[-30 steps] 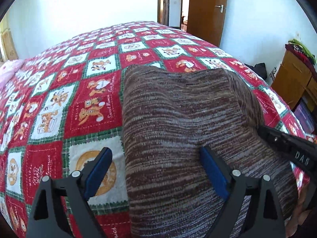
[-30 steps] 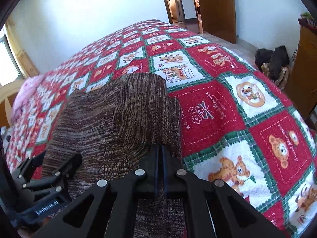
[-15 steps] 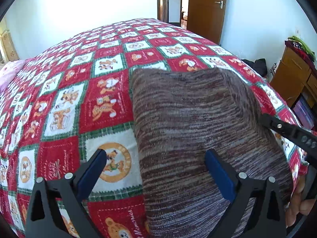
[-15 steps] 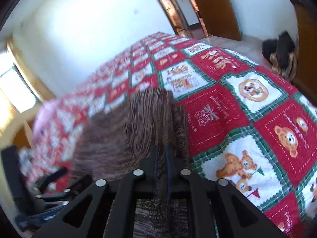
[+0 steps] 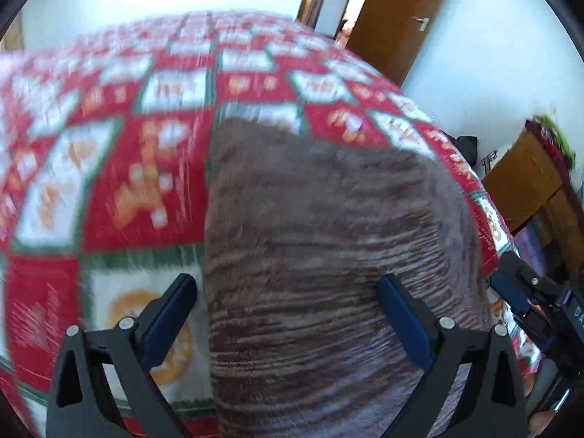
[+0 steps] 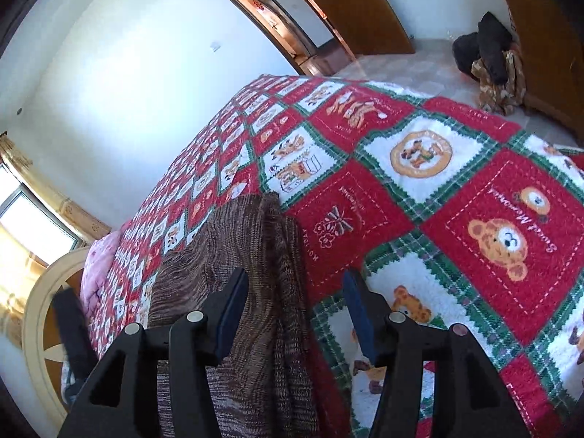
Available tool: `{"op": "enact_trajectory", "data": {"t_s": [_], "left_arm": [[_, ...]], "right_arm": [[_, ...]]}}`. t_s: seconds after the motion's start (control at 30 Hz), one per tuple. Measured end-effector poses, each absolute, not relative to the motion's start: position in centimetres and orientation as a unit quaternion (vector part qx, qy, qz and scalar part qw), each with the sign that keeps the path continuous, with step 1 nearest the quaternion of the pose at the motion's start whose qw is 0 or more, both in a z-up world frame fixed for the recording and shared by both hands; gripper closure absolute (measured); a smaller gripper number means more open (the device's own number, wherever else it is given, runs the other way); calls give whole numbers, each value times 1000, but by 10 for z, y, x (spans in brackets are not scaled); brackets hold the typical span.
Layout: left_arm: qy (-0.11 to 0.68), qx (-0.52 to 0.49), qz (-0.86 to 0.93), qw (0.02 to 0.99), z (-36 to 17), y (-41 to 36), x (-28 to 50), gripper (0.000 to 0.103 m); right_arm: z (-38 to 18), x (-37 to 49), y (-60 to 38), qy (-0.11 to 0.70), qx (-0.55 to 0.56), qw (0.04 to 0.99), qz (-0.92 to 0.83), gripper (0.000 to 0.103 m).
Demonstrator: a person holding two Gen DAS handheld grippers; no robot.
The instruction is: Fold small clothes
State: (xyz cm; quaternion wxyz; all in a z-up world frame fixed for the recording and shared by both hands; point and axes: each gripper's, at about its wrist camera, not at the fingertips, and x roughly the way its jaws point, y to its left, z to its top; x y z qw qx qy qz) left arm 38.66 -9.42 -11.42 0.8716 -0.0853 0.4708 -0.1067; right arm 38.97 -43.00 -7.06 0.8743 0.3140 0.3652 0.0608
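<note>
A brown striped knit garment (image 5: pixel 328 241) lies folded flat on the red, white and green bear-pattern bedspread (image 5: pixel 109 182). My left gripper (image 5: pixel 288 314) is open and empty, with its fingers astride the garment's near left edge. My right gripper (image 6: pixel 295 306) is open and empty above the garment's right edge (image 6: pixel 255 292), where folded layers show. The right gripper also shows at the right edge of the left wrist view (image 5: pixel 525 299). The left wrist view is motion-blurred.
A wooden door (image 5: pixel 398 11) stands at the far end of the room. A wooden cabinet (image 5: pixel 529 182) stands to the right of the bed. Dark bags (image 6: pixel 489 47) lie on the floor. A pink pillow (image 6: pixel 98 266) and round headboard (image 6: pixel 40 314) are at the left.
My right gripper has opened and let go of the garment's right edge, and its view has tilted. My left gripper stayed open and is moving, which blurs its view.
</note>
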Motion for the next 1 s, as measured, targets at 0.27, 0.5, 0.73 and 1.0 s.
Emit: {"op": "enact_trajectory", "data": {"t_s": [0.27, 0.5, 0.73, 1.0], "left_arm": [[455, -65, -110, 881, -116, -103, 381, 0], [449, -60, -109, 885, -116, -99, 384, 0], [447, -56, -109, 886, -116, -102, 383, 0], [432, -45, -119, 893, -114, -106, 378, 13]], "right_arm": [[-70, 397, -397, 390, 222, 891, 66, 33], [-71, 399, -354, 395, 109, 908, 84, 53], [-72, 398, -351, 394, 97, 910, 82, 62], [-74, 402, -360, 400, 135, 902, 90, 60]]}}
